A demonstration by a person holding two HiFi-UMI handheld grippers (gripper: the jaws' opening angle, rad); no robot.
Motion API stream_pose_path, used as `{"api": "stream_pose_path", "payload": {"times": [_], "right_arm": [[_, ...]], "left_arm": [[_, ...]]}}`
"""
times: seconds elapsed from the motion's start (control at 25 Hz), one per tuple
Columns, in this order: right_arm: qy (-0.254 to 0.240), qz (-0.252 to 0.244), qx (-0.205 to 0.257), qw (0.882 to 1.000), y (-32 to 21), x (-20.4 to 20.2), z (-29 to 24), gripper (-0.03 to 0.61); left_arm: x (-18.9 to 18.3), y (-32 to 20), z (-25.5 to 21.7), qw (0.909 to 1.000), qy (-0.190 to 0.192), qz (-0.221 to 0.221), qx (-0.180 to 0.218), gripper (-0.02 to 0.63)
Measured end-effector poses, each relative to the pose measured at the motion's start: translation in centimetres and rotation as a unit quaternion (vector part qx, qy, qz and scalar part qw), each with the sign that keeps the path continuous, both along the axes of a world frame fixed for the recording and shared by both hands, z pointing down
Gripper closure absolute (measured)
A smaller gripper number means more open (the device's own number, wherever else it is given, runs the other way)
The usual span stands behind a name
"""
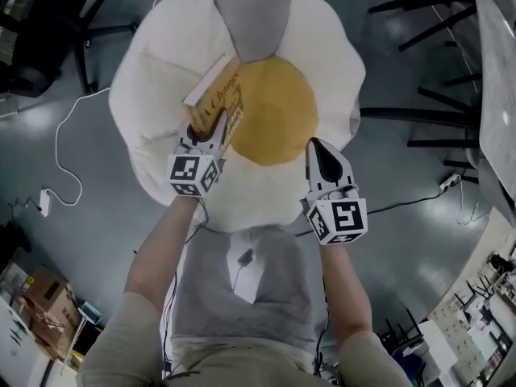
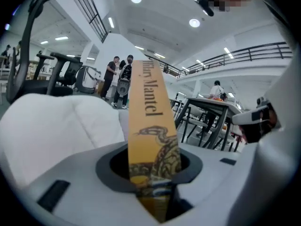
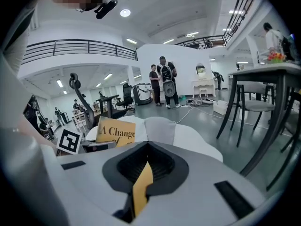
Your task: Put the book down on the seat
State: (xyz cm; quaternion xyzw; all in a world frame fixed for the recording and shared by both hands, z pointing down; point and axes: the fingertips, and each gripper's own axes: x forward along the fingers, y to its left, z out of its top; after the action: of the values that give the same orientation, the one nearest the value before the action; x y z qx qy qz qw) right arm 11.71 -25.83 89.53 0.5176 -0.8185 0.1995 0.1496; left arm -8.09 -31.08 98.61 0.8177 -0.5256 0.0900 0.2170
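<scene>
Placement under way: our left gripper (image 1: 210, 133) clamps the Hilary Mantel book (image 1: 216, 95) over the fried-egg seat (image 1: 153, 71); whether it touches, we cannot tell. Our right gripper (image 1: 318, 150) hangs beside, jaws together, empty. Next, we judge: lower, lay flat, release.

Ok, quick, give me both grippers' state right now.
Left gripper: shut on the book.
Right gripper: shut, holding nothing.

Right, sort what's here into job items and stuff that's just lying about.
Job:
yellow book, held by left gripper
white egg-shaped cushion seat with yellow centre

Lying about:
white floor cable
brown cardboard box
</scene>
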Motion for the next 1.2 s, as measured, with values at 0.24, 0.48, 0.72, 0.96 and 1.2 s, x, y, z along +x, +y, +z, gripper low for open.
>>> {"api": "stream_pose_path", "payload": {"times": [0.24, 0.48, 0.72, 0.96, 1.2], "right_arm": [[-0.005, -0.009, -0.01, 1.0, -0.4, 0.0, 3.5, 0.571], [-0.014, -0.014, -0.025, 0.999, -0.2, -0.9, 5.9, 0.571], [-0.023, -0.024, -0.037, 0.999, 0.2, -2.5, 7.7, 0.571], [-0.027, -0.041, -0.042, 0.998, 0.5, -4.1, 8.1, 0.571], [-0.027, -0.054, -0.046, 0.997, 1.2, -5.1, 6.8, 0.57]], "left_arm": [[0.0, -0.8, 5.3, 0.9988, 0.007, -0.009, -0.047, 0.46], [-0.5, -1.4, 8.4, 0.9965, -0.009, -0.028, -0.079, 0.46], [-1.7, -1.9, 8.5, 0.9963, -0.051, -0.026, -0.064, 0.46], [-3.0, -1.0, 9.6, 0.9939, -0.049, -0.038, -0.092, 0.46], [-3.7, 0.1, 7.8, 0.9931, -0.052, -0.038, -0.098, 0.46]]}}
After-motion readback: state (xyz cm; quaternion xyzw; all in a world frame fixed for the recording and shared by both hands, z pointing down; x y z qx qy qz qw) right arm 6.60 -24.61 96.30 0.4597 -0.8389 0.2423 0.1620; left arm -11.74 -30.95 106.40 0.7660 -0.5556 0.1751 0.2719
